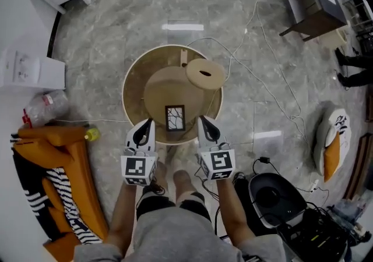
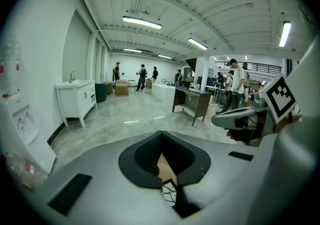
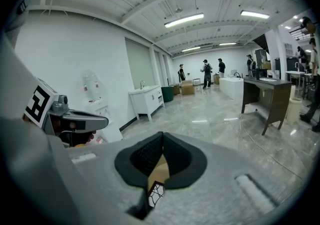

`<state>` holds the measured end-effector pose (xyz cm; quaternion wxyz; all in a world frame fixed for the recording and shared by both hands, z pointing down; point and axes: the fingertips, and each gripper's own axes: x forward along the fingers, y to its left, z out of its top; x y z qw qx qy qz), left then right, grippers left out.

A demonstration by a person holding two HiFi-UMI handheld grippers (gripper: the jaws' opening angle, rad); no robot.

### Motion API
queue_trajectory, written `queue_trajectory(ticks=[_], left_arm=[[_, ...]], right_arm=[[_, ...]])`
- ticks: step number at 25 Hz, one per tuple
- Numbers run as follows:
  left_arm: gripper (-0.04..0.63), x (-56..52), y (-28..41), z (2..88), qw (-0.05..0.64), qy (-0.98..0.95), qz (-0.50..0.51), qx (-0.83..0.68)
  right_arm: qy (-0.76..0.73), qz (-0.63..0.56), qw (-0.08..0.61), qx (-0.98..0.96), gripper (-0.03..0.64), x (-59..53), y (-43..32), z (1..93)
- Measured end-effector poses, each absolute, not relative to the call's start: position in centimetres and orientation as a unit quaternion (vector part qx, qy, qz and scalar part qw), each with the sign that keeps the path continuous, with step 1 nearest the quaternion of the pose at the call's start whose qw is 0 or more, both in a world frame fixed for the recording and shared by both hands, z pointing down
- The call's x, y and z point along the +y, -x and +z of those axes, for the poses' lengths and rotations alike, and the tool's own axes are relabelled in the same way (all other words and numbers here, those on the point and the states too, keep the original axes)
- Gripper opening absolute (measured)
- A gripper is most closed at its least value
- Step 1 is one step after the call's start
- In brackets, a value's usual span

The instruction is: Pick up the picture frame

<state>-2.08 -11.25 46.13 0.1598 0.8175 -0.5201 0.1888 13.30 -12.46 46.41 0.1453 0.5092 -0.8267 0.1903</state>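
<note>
Over the round table (image 1: 129, 80), centre of the head view: I held my left gripper (image 1: 147, 127) and right gripper (image 1: 204, 125) on either side of the picture frame (image 1: 175, 117). It sat on the lower-centre part of the tabletop, btwn the two tips and just beside each, touched by neither. Both sets of jaws were pressed together w/ nothing in them. In each gripper view only a corner of the frame and some bare wood showed through the gap under the pads. Flanking it that way was, I'd judge, the set-up for a two-sided pick, so the jaws would have to part first, or the closed tips press in from both sides. The frame was a small rectangle w/ a thin dark border and a pale sheet inside marked w/ black branching lines. Whether it lay flat or leaned I couldn't tell. The table was light wood, a raised hoop-like rim round a smoother inner disc, w/ a slotted oval wooden lid (image 1: 205, 74) at its upper right edge. The pads were matt black and ribbed, the gripper shells smooth and pale. The floor (image 1: 145, 4) was glossy grey veined stone, w/ a thin white cable (image 1: 274, 74) trailing across it at right.
</note>
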Motion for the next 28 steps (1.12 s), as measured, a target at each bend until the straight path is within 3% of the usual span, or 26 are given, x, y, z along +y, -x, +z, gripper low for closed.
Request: queue_trajectory(ticks=[28], left_arm=[[0.017, -9.6, 2.7, 75.0, 0.259, -0.810, 0.246, -0.465]], right_arm=[[-0.499, 0.283, 0.217, -0.790, 0.002, -10.1, -11.4, 75.7]])
